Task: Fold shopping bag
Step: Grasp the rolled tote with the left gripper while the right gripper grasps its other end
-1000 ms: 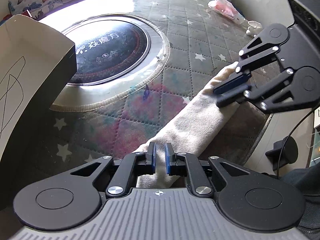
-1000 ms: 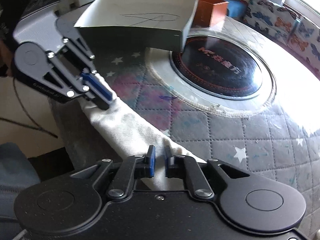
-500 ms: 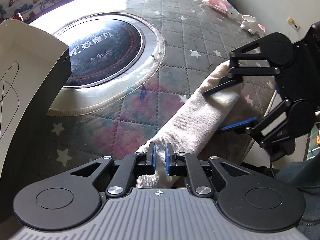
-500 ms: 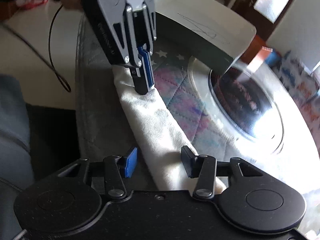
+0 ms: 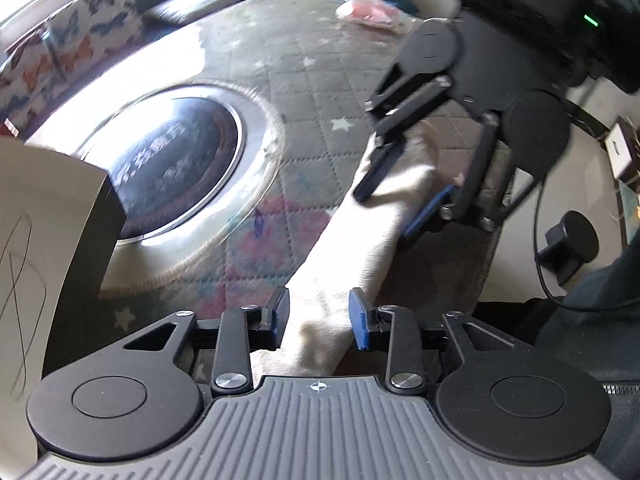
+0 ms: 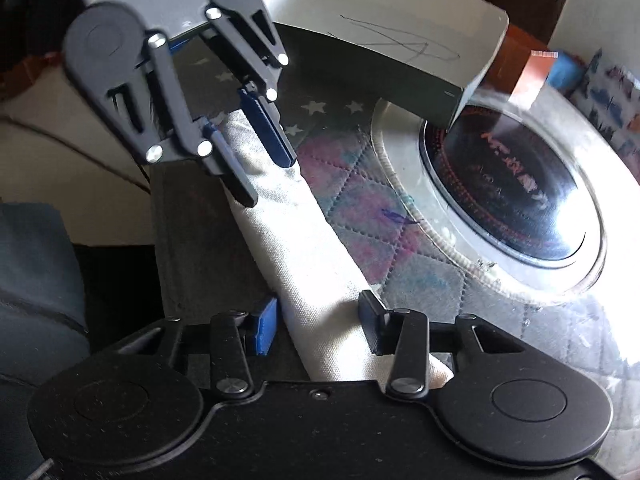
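Cream shopping bag (image 5: 352, 248) being laid as a long folded strip along the quilted table (image 5: 304, 92) edge, left gripper (image 5: 318, 316) and right gripper (image 6: 318, 322) being held wide open astride its two ends, nothing being gripped.

Cream shopping bag (image 5: 352, 248), grey star-quilted cover (image 5: 320, 92) with pink-teal patches, butterfly-print cushions (image 5: 68, 52)

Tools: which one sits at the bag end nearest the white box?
The left tool: it is open around the bag end beside the scribbled white box. The right tool straddles the opposite end.
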`<state>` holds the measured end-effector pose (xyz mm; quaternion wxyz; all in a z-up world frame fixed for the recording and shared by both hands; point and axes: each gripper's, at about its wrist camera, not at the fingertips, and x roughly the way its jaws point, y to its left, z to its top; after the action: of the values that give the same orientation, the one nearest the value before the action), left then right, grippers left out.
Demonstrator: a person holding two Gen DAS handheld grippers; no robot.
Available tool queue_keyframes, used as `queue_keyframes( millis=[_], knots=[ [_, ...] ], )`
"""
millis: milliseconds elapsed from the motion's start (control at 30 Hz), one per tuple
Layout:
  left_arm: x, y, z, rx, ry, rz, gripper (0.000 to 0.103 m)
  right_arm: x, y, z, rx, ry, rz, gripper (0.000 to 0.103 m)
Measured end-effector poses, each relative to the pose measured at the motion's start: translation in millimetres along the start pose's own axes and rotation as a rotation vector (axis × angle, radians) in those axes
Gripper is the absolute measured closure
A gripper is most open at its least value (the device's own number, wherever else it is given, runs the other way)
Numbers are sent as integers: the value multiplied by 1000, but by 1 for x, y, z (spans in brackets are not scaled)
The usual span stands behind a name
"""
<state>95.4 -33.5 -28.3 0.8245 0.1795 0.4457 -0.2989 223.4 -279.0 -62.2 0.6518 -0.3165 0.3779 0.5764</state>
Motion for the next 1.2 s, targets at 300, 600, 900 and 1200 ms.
queue_keyframes(
  millis=[300,600,900,1200],
  knots=[
    [10,-3,3,131,-6,-12,60,1,-36,3,123,26,154,57],
    [22,14,7,118,-2,-21,63,1,-59,3,210,28,236,57],
    [32,28,10,111,-1,-34,72,-7,-60,2,173,10,211,57],
    [34,31,9,107,-4,-43,72,-13,-35,-16,-71,60,-33,58]
  ],
)
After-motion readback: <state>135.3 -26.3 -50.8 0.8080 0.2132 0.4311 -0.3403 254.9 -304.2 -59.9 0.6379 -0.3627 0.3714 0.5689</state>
